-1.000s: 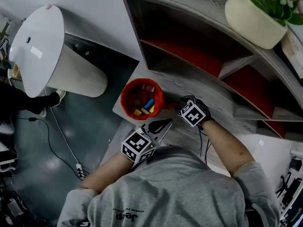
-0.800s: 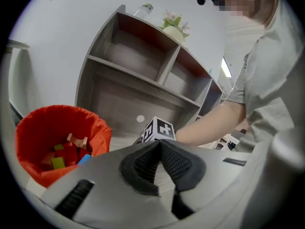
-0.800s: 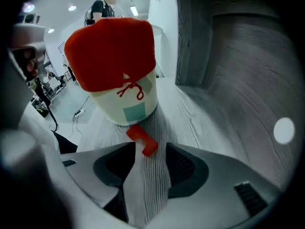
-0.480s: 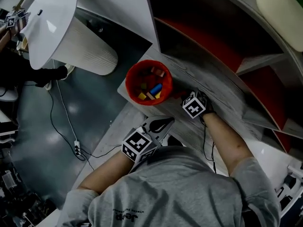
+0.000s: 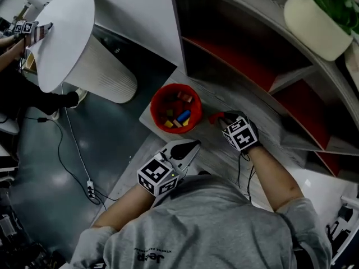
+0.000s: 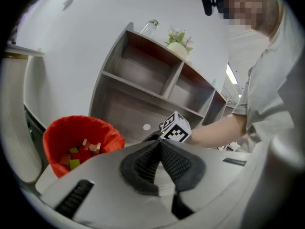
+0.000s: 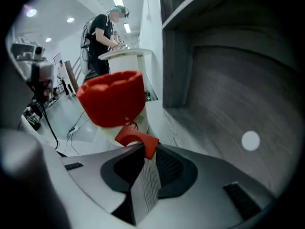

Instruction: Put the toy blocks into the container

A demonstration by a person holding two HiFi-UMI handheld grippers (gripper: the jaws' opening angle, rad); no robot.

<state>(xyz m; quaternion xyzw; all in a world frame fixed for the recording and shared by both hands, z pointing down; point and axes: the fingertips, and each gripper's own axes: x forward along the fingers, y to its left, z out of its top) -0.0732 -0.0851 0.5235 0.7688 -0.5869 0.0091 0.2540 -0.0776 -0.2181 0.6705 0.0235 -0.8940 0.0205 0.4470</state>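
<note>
Grey shirt [image 5: 213, 228], head view: the print [image 5: 150, 256] on the shirt front reads "Jeep", upside down to the camera. A small line of letters beside it is too small to read. The left marker cube [image 5: 156, 176] on the left gripper [image 5: 195, 144] and the right marker cube [image 5: 241, 134] on the right gripper [image 5: 217, 116] carry black-and-white square codes, no letters or numbers. No readable text in either gripper view.
</note>
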